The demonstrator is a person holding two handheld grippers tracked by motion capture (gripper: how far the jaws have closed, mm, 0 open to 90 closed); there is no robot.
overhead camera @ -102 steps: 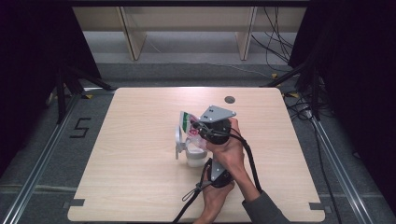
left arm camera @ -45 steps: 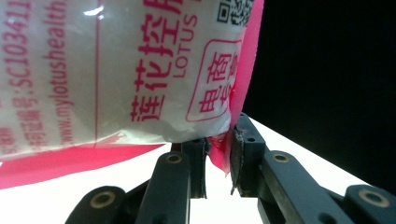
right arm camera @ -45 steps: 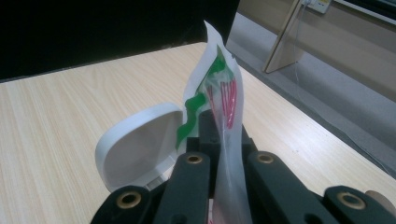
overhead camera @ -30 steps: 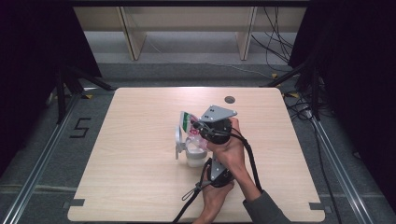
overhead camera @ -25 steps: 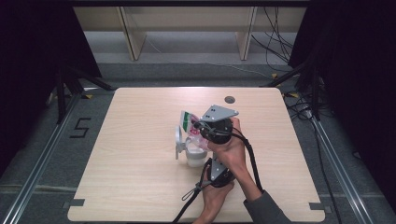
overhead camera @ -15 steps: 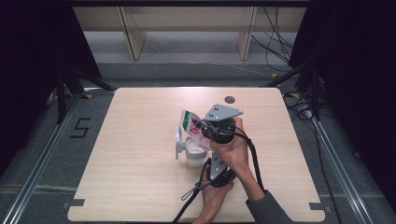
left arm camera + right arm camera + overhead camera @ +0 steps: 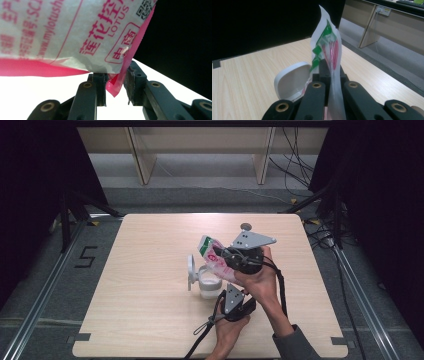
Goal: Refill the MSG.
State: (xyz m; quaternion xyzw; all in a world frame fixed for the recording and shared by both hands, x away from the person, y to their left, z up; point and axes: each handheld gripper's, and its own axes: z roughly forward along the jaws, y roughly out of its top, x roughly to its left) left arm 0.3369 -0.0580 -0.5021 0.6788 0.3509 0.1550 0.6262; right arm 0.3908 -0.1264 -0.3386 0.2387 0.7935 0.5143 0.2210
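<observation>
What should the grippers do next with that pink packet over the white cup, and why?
Probably tip the packet a little further. The right gripper is clamped on it, holding it slanted above the white cup, whose lid stands open. The left gripper has a pink corner between its jaws, apparently not clamped.

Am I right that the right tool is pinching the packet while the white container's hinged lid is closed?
Not quite: the right tool is pinching the packet, but the white container's hinged lid stands open, as the right gripper view and the high view show.
</observation>
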